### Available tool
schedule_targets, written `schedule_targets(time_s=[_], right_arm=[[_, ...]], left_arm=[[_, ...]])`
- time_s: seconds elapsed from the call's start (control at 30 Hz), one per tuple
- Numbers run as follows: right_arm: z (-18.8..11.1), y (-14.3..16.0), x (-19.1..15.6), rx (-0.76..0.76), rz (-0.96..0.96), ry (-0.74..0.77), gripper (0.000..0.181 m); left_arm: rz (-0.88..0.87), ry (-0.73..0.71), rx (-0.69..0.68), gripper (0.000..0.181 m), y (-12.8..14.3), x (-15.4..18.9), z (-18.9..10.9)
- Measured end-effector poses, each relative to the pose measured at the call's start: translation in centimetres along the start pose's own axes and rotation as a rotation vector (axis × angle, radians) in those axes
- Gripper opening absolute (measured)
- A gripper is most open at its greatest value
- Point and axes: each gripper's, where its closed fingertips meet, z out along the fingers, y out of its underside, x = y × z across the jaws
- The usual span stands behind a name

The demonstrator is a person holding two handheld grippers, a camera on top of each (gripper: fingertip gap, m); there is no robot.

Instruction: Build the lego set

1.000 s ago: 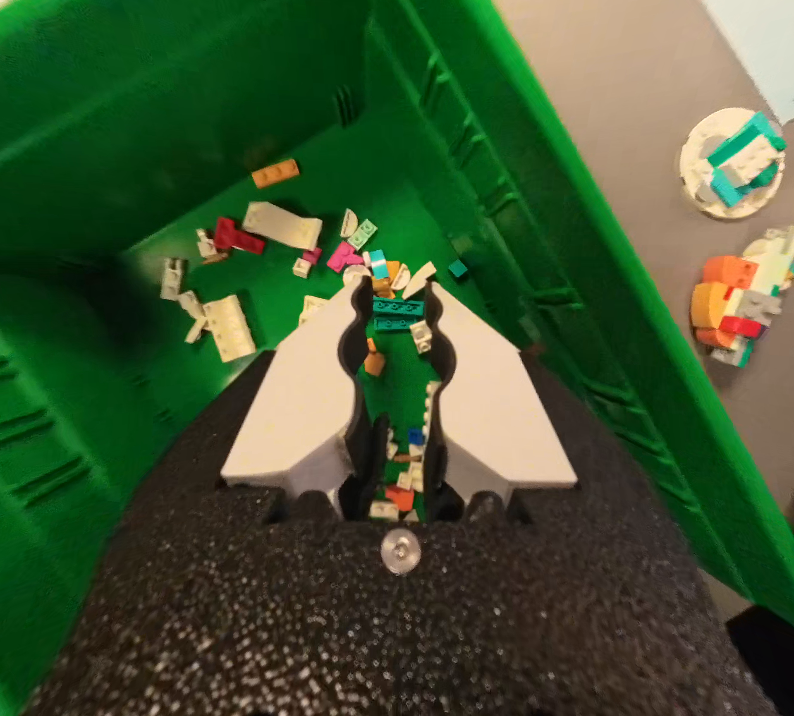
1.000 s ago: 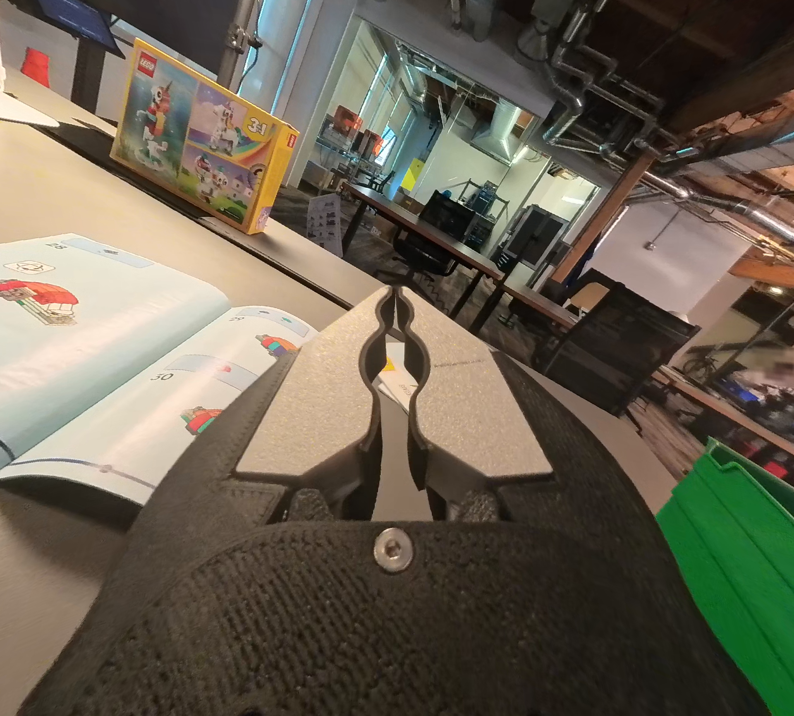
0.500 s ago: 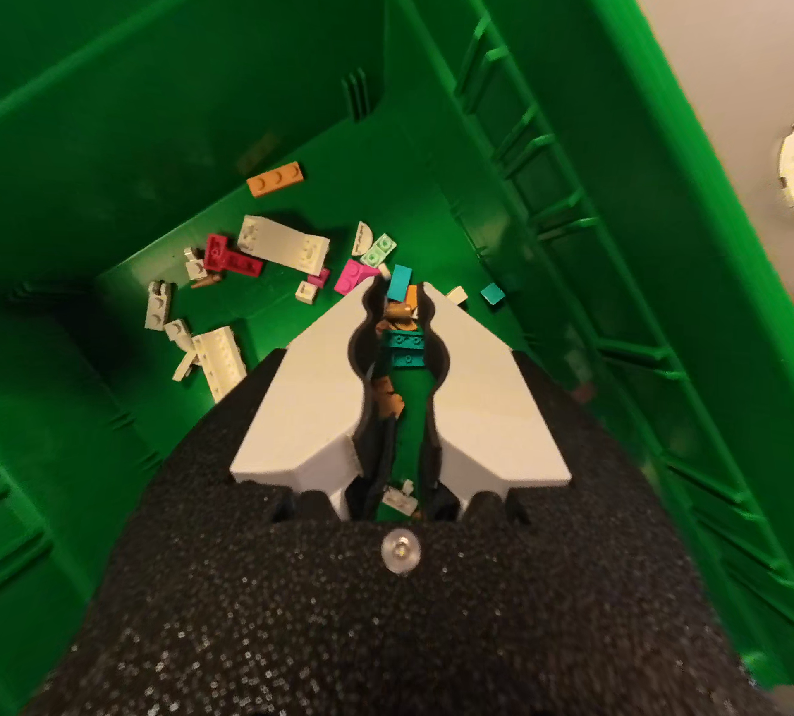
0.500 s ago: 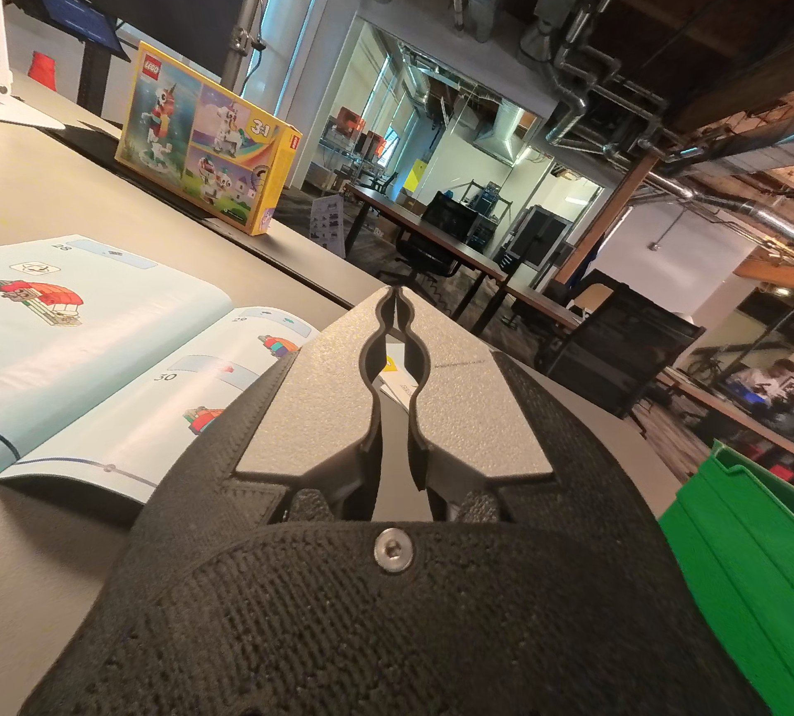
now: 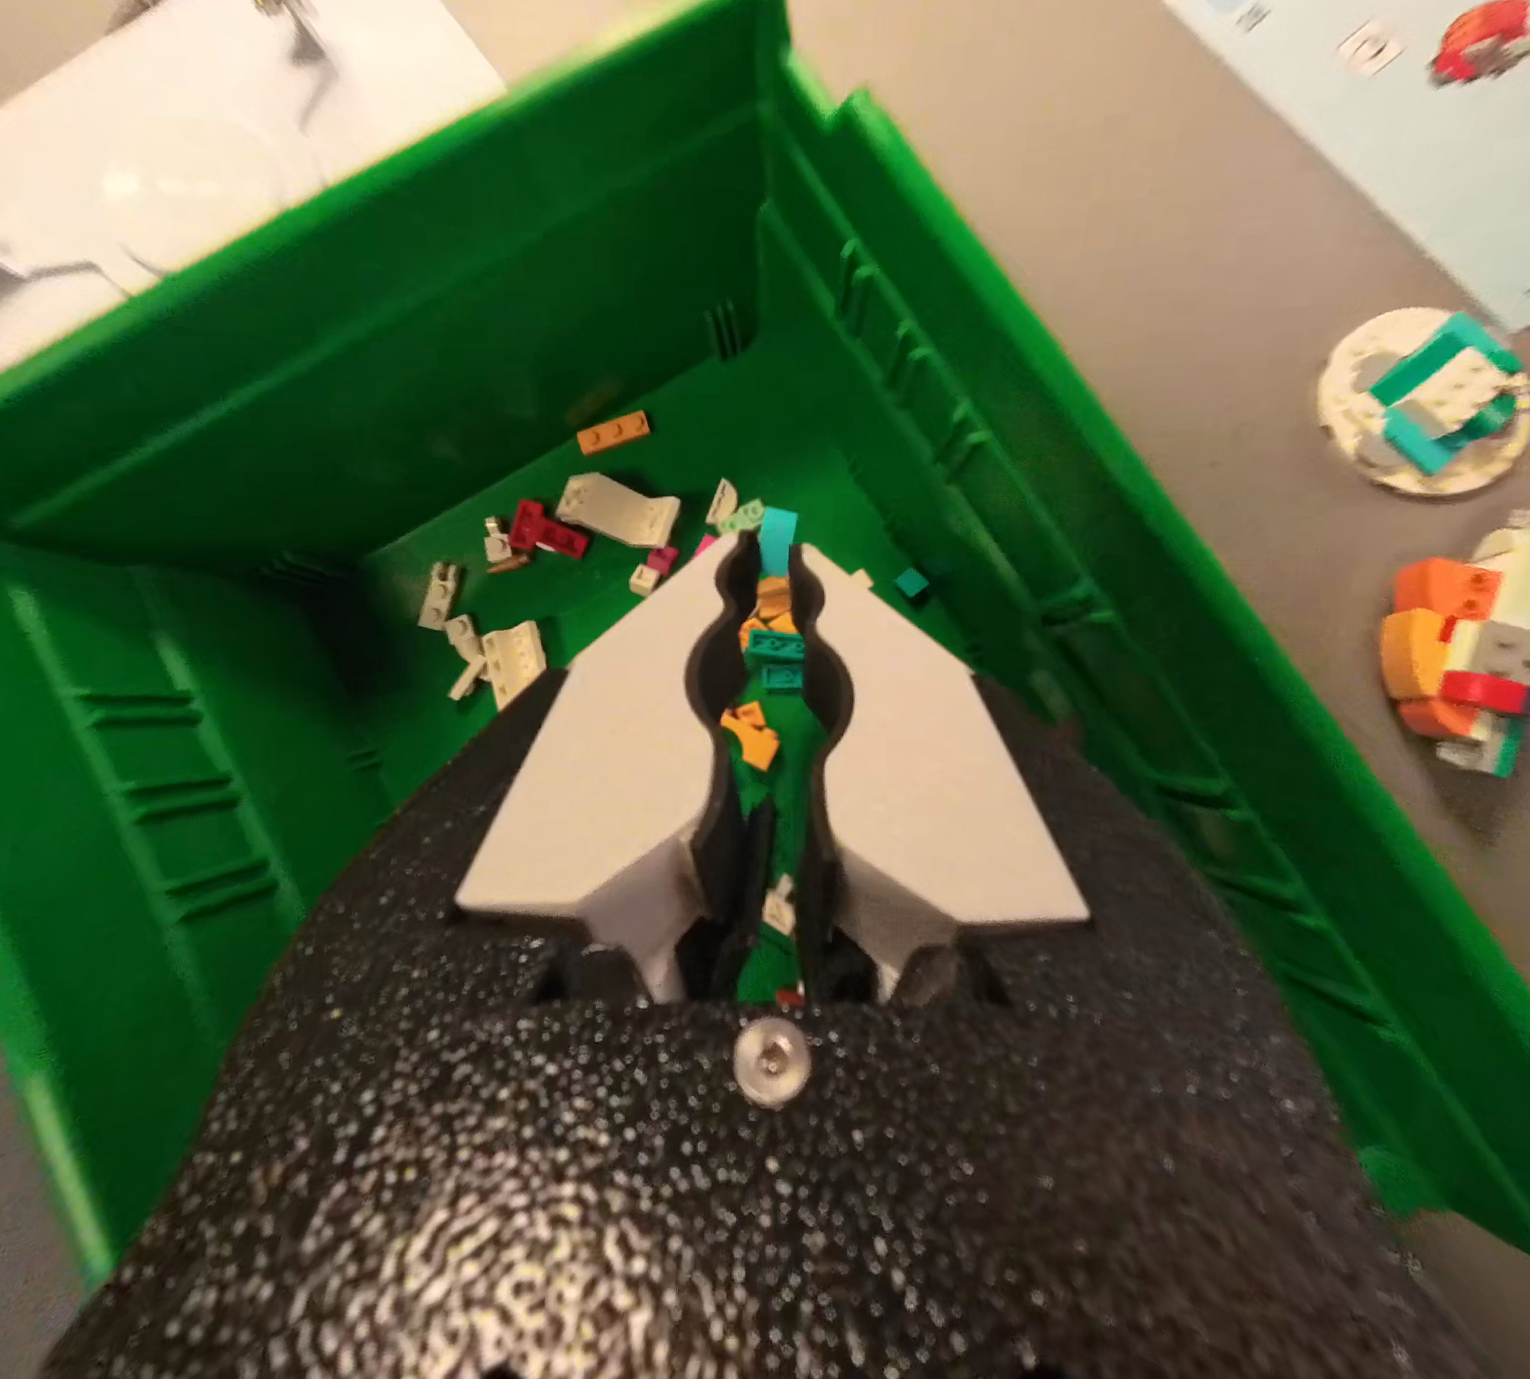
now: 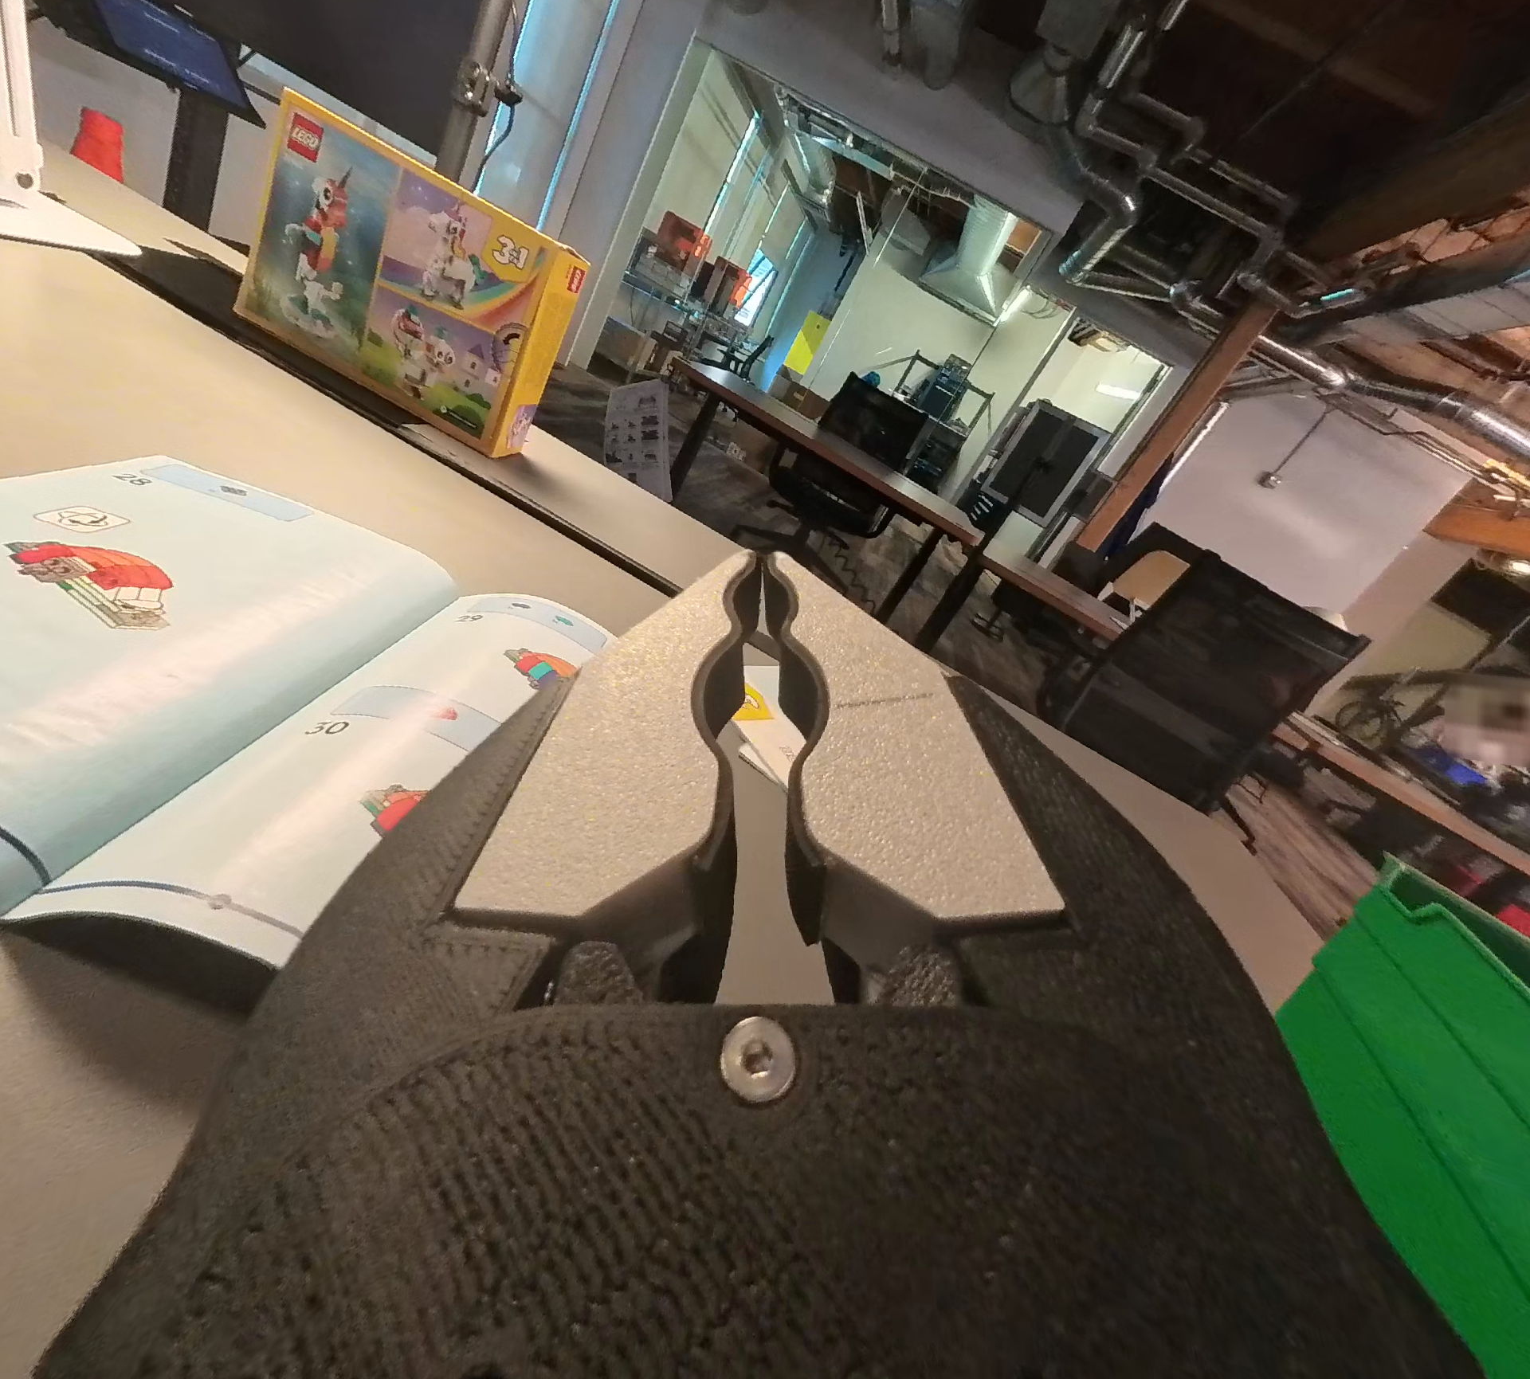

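My left gripper [image 5: 774, 553] hangs over the green bin [image 5: 497, 222], with its jaws pinched on a small light-blue brick [image 5: 777, 536] that sticks out at the tips. Several loose bricks [image 5: 617, 511] lie on the bin floor below, white, red, orange and teal. Two part-built models stand on the table right of the bin: a round white plate with teal pieces [image 5: 1424, 412] and an orange, red and white build [image 5: 1457, 669]. My right gripper [image 6: 763, 578] is shut and empty, and points across the table.
An open instruction booklet [image 6: 165, 636] lies on the grey table and also shows in the left wrist view [image 5: 1366, 56]. A yellow set box [image 6: 406, 296] stands beyond it. The bin's corner [image 6: 1424, 1049] is at my right gripper's right. A white object [image 5: 207, 98] sits behind the bin. My hands' fingertips stand some 45 centimeters from each other.
My left gripper went down into the bin, shut on the light-blue brick and has risen with it. The right gripper has barely moved.
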Motion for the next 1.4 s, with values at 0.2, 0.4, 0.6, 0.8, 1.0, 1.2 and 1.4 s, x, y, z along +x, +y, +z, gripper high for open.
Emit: schedule_targets(time_s=[0.2, 0.4, 0.6, 0.8, 1.0, 1.2, 1.4], right_arm=[[0.1, -0.2, 0.1, 0.014, -0.001, 0.007, 0.000], [0.5, 0.1, 1.1, 0.009, 0.041, 0.051, 0.000], [0.7, -0.3, 0.4, 0.027, 0.029, 0.025, 0.000], [1.0, -0.6, 0.0, 0.045, 0.044, 0.004, 0.000], [0.9, -1.1, -0.5, 0.083, 0.087, -0.046, 0.000], [1.2, -1.7, -1.4, 0.122, 0.086, -0.112, 0.000], [1.1, -2.1, -1.8, 0.147, 0.068, -0.151, 0.000]], left_arm=[[0.052, -0.070, 0.148, 0.005, -2.7, 2.6, -5.5], [0.062, -0.127, 0.252, 0.005, -4.3, 6.6, -10.6], [0.143, 0.067, 0.351, 0.005, -7.1, 15.3, -12.0], [0.305, 0.259, 0.372, 0.004, -8.4, 26.1, -9.7], [0.366, 0.369, 0.275, 0.005, -7.2, 32.6, -2.7], [0.383, 0.373, 0.148, 0.005, -4.5, 35.0, 2.3], [0.368, 0.347, 0.076, 0.005, -3.4, 35.4, 5.0]])
